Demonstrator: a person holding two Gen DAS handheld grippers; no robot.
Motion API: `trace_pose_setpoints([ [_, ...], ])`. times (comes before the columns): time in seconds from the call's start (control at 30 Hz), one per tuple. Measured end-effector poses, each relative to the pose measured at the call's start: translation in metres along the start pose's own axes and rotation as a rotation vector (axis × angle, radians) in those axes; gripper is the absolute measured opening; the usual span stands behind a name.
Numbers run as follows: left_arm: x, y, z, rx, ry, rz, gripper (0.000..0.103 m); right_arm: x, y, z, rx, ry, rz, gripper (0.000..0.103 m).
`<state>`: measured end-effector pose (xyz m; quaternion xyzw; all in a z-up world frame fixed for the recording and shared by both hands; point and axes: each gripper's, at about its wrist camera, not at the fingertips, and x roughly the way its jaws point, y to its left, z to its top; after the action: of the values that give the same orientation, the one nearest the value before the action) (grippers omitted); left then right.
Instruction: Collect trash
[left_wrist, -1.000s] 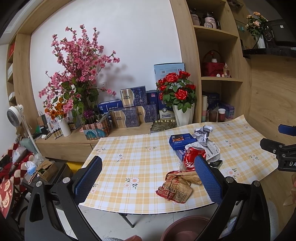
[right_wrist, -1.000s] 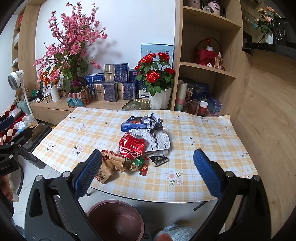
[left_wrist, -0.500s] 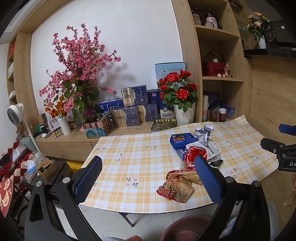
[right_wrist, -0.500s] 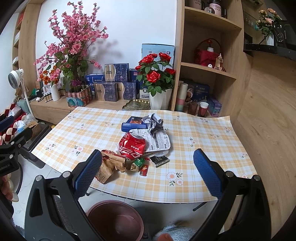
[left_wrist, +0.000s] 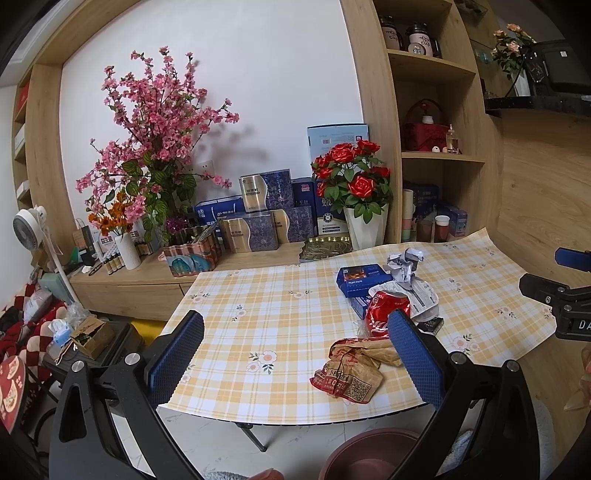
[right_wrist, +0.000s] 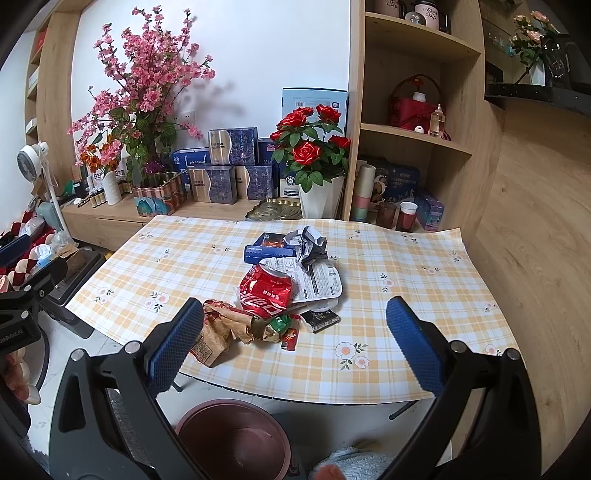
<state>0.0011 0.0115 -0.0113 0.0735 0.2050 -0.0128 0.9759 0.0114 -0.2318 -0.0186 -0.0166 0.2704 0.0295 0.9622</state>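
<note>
A heap of trash lies on the checked tablecloth (right_wrist: 388, 258): a crushed red cola can (right_wrist: 266, 291) (left_wrist: 384, 312), a crumpled brown paper wrapper (right_wrist: 218, 332) (left_wrist: 351, 365), a blue box (right_wrist: 269, 247) (left_wrist: 360, 278), crumpled grey paper (right_wrist: 308, 245), a white printed packet (right_wrist: 317, 282), a small black packet (right_wrist: 319, 319) and small red and green wrappers (right_wrist: 284, 330). A dark red bin (right_wrist: 236, 439) (left_wrist: 373, 456) stands on the floor before the table. My left gripper (left_wrist: 295, 354) and right gripper (right_wrist: 293, 341) are both open and empty, held short of the table's near edge.
A white pot of red roses (right_wrist: 314, 166) stands behind the table. A low sideboard holds boxes (right_wrist: 221, 177) and a pink blossom plant (right_wrist: 144, 92). Wooden shelves (right_wrist: 413, 129) are at the right. A white fan (left_wrist: 31, 229) and floor clutter are at the left.
Both views have shifted very slightly; the trash and the bin lie as before and both grippers stay open.
</note>
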Motion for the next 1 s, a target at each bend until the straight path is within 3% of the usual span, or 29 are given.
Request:
trace_pose_setpoints([
  [0.33, -0.001, -0.007, 0.002, 0.018, -0.027, 0.027, 0.098, -0.001, -0.003, -0.001, 0.011, 0.0, 0.008, 0.097],
  [0.5, 0.01, 0.002, 0.0, -0.041, -0.004, -0.095, 0.098, 0.005, -0.006, -0.005, 0.03, 0.009, -0.002, 0.097],
  [0.73, 0.04, 0.0, -0.018, -0.013, 0.043, -0.111, 0.098, 0.03, -0.016, -0.015, 0.1, 0.068, -0.02, 0.097],
  [0.83, 0.056, -0.003, -0.033, 0.018, 0.026, -0.134, 0.098, 0.044, -0.019, -0.023, 0.112, 0.079, -0.029, 0.097],
  [0.93, 0.081, -0.004, -0.05, 0.013, 0.086, -0.136, 0.098, 0.059, -0.023, -0.033, 0.125, 0.074, -0.003, 0.097],
  [1.0, 0.102, -0.005, -0.06, -0.025, 0.156, -0.202, 0.098, 0.069, -0.025, -0.039, 0.147, 0.076, 0.024, 0.097],
])
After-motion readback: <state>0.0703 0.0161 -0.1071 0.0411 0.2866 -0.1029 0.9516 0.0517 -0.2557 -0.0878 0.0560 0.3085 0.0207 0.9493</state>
